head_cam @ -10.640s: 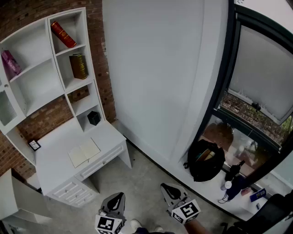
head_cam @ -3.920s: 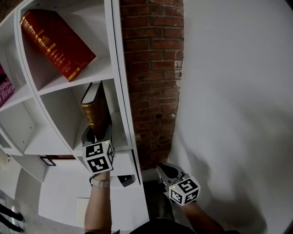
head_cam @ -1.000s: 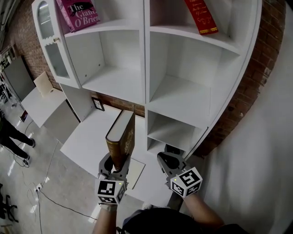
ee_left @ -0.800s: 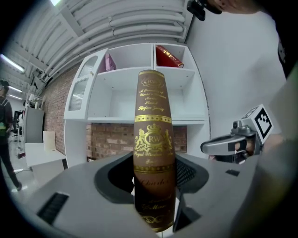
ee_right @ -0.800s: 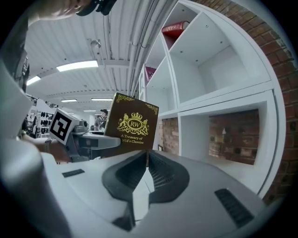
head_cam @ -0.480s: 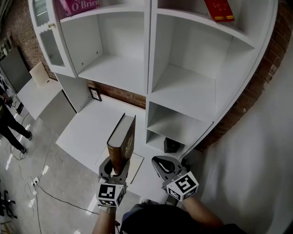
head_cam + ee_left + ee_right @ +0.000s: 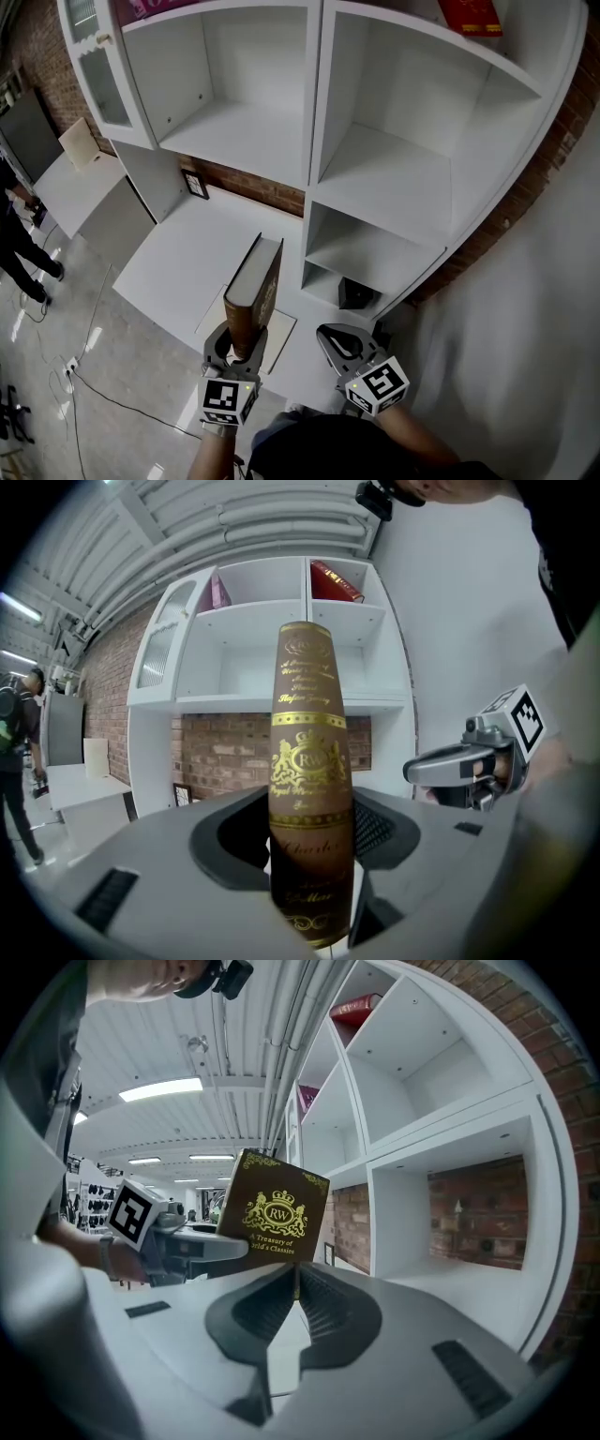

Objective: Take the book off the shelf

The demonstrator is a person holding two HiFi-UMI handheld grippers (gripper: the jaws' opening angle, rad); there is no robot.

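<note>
A brown book point(image 7: 255, 292) with gold print stands upright in my left gripper point(image 7: 234, 343), whose jaws are shut on its lower end. It hangs over the white desk point(image 7: 178, 258), out in front of the white shelf point(image 7: 316, 141). In the left gripper view the gilded spine point(image 7: 307, 761) fills the gap between the jaws. My right gripper point(image 7: 333, 336) hovers just right of the book with its jaws shut on nothing. From the right gripper view the book's cover point(image 7: 277, 1217) shows past the closed tips of my right gripper point(image 7: 296, 1290).
An open notebook point(image 7: 279, 334) lies on the desk under the book. A black box point(image 7: 357, 295) sits in the lowest cubby. A red book point(image 7: 476, 17) and a pink book point(image 7: 148, 7) stay on the top shelves. A small frame point(image 7: 195, 183) leans at the desk's back. A person point(image 7: 17, 234) stands at left.
The book stays in my left gripper. Both grippers have drawn a little back and down from the shelf, which now sits higher in the head view.
</note>
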